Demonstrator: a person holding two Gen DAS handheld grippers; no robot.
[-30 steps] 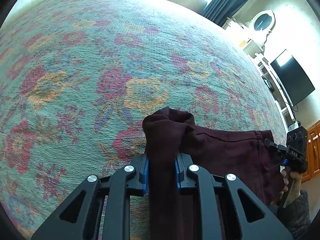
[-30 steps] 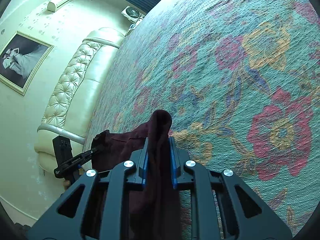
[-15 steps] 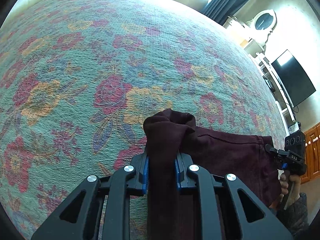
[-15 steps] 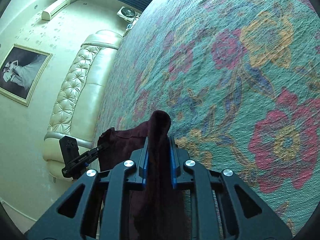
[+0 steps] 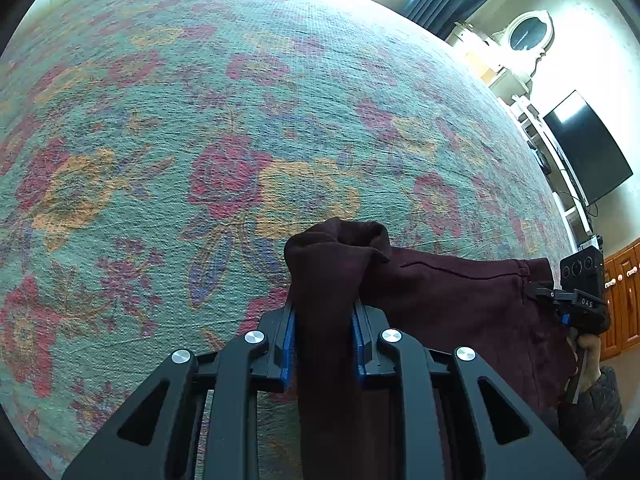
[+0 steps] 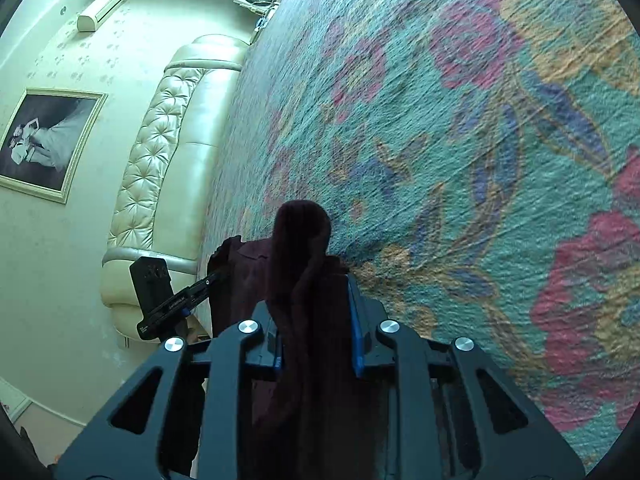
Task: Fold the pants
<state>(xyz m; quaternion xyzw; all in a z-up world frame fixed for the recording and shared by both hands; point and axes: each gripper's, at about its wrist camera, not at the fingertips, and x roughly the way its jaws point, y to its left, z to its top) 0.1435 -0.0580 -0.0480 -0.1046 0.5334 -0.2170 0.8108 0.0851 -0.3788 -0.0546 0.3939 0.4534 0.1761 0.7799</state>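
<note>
Dark maroon pants (image 5: 452,300) hang stretched between my two grippers above a floral bedspread (image 5: 240,120). My left gripper (image 5: 324,320) is shut on one bunched end of the pants, which pokes out past the blue pads. My right gripper (image 6: 316,312) is shut on the other bunched end (image 6: 300,240). The right gripper also shows at the right edge of the left wrist view (image 5: 576,300). The left gripper shows in the right wrist view (image 6: 172,300), clamped on the fabric.
The bedspread (image 6: 480,120) fills most of both views. A cream tufted headboard (image 6: 160,152) and framed picture (image 6: 44,144) are on the left. A television (image 5: 588,148), white shelves and wooden cabinets (image 5: 624,300) stand to the right.
Both grippers have carried the pants forward over the bedspread. The right gripper has dropped closer to the bed. The grips have not changed.
</note>
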